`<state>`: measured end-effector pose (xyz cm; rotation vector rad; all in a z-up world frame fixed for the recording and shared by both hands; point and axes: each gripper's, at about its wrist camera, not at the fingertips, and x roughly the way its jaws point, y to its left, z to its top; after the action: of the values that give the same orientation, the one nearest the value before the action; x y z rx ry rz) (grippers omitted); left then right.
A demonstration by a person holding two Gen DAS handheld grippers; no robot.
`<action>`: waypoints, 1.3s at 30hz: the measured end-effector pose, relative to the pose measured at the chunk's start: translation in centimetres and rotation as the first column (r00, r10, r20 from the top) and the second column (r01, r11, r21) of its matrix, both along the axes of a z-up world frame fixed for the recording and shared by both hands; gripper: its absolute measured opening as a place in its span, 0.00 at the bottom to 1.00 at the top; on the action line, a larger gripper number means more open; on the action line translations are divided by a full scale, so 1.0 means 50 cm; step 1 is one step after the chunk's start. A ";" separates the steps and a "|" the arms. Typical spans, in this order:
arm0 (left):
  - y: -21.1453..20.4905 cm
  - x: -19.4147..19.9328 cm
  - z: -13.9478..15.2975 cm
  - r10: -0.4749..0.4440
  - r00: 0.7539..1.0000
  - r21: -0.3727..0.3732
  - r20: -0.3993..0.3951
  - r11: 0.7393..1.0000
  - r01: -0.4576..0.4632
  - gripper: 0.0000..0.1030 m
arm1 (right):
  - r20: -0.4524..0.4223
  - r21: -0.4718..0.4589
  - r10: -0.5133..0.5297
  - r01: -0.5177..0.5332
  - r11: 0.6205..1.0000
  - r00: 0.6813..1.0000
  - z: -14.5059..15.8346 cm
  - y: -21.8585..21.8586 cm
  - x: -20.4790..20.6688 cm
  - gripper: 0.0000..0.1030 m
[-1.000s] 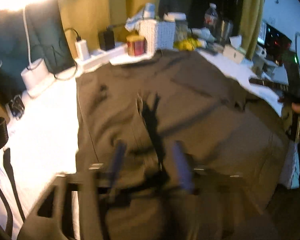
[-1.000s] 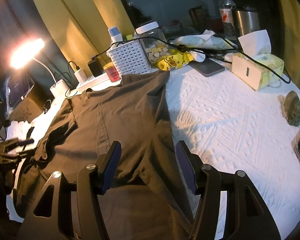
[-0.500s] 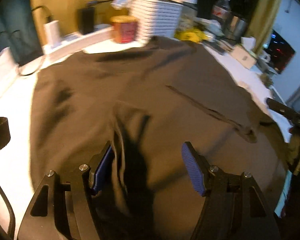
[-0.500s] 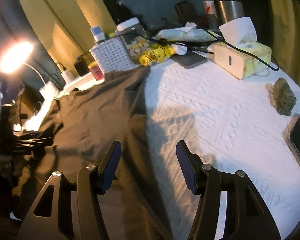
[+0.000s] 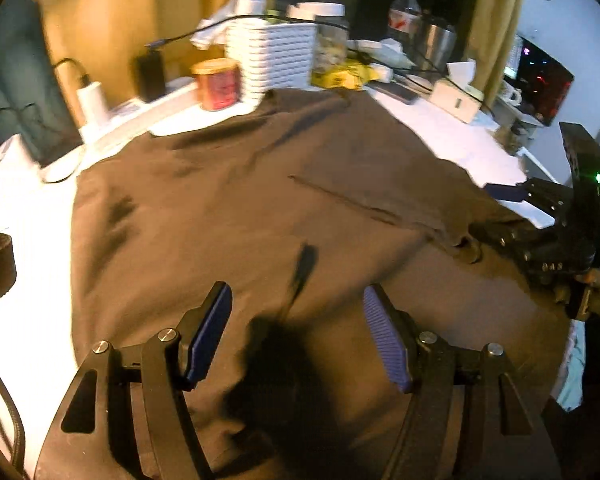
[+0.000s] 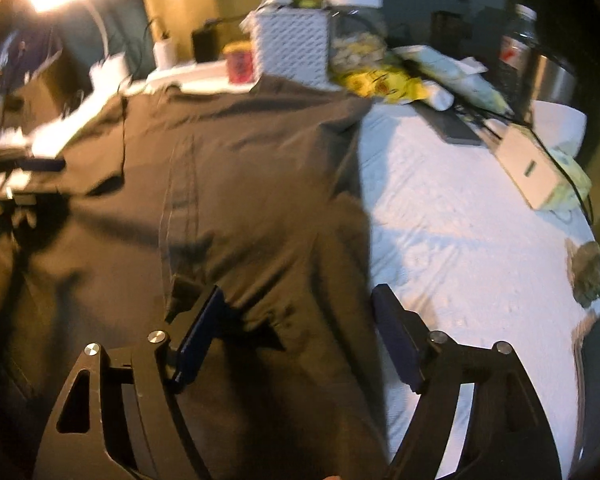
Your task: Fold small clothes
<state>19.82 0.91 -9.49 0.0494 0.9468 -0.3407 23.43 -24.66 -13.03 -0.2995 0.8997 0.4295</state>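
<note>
Where the left wrist view fills centre-frame: dark brown soft cotton garment (image 5: 240,208), limp, light, spread on white-covered worktop (image 5: 32,320); left hand-held gripper (image 5: 298,336) wide open, empty. Right wrist view: right hand-held gripper (image 6: 296,332) open, empty, straddling the garment's right edge; grip hems.

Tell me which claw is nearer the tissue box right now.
Right. The right claw straddles the brown garment's edge beside the white cloth leading toward the tissue box; the left claw sits over the garment's opposite side, farther away.
</note>
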 end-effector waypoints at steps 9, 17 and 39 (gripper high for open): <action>0.048 -0.048 -0.023 0.071 0.997 0.022 -0.002 0.997 -0.071 0.66 | 0.024 -0.057 0.000 0.001 0.998 1.000 0.005 0.015 -0.021 0.77; 0.073 -0.088 -0.018 0.110 0.994 0.008 0.022 0.994 -0.111 0.66 | 0.012 -0.035 -0.045 0.046 0.998 0.999 0.013 -0.007 -0.049 0.77; 0.125 -0.238 0.018 0.191 0.975 -0.001 0.111 0.981 -0.192 0.66 | 0.091 -0.004 -0.097 0.098 0.995 0.991 0.073 -0.035 -0.168 0.77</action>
<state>7.93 7.18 -8.58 -0.0143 0.8355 -0.1532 15.00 -26.40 -9.37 -0.2791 0.8239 0.3191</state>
